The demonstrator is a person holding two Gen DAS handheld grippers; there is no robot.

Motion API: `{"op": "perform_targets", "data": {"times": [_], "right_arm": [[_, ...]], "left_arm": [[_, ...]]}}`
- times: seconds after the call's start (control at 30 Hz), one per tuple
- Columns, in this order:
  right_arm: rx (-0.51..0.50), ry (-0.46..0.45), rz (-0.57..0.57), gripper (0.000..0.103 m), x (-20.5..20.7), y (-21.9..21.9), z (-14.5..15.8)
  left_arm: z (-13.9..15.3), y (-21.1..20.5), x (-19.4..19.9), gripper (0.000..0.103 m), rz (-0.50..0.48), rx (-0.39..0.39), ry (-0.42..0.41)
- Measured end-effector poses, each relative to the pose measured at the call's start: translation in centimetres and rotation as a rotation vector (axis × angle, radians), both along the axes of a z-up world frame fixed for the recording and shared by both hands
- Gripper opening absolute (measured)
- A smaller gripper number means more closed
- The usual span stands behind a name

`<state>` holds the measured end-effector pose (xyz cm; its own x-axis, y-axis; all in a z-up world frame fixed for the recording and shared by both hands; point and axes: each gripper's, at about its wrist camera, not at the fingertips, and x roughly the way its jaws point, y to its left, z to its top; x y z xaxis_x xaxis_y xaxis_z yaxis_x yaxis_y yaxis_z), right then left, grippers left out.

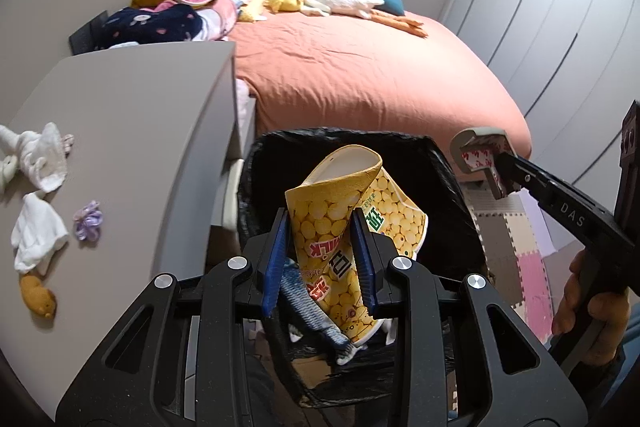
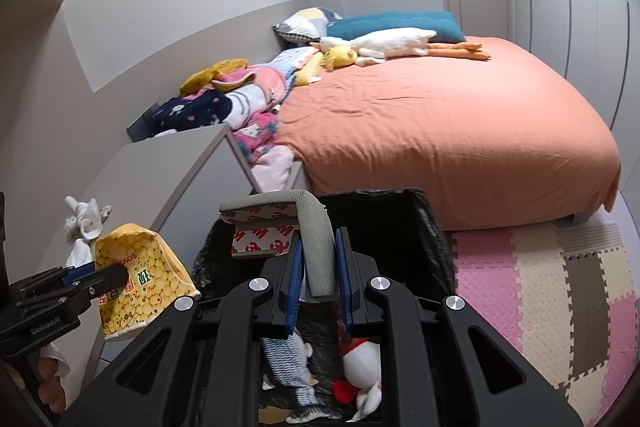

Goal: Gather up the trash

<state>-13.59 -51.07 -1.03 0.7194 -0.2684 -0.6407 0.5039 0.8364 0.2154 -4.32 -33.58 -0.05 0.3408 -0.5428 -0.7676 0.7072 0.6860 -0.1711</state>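
Observation:
My left gripper (image 1: 320, 223) is shut on a crumpled yellow paper cup (image 1: 340, 211) and holds it above the black-lined trash bin (image 1: 448, 163). The cup also shows in the right wrist view (image 2: 140, 283) at the left. My right gripper (image 2: 318, 239) is shut on a grey foam corner guard (image 2: 316, 243) with red-printed backing tape, over the bin's opening (image 2: 436, 227). The guard shows in the left wrist view (image 1: 480, 155) at the bin's right rim. Inside the bin lie a striped sock (image 2: 288, 359) and a white-and-red toy (image 2: 360, 359).
A grey desk (image 1: 132, 131) at the left holds white cloths (image 1: 40, 231), a purple flower (image 1: 87, 219) and a brown plush (image 1: 38, 297). An orange bed (image 2: 440, 131) with plush toys and clothes stands behind. Pink and beige foam mats (image 2: 560, 299) cover the floor at right.

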Motion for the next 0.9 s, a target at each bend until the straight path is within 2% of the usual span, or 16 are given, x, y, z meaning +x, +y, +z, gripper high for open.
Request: {"op": "perform_targets", "data": {"times": [0.47, 0.9], "right_arm": [[-0.013, 0.023, -0.09, 0.017, -2.7, -2.3, -0.6], [-0.027, 0.062, -0.133, 0.018, -2.7, -2.8, -1.4]], "left_arm": [[-1.5, -4.0, -1.4, 0.031, -0.097, 0.033, 0.019], [-3.1, -5.6, -1.5, 0.031, -0.142, 0.074, 0.036]]}}
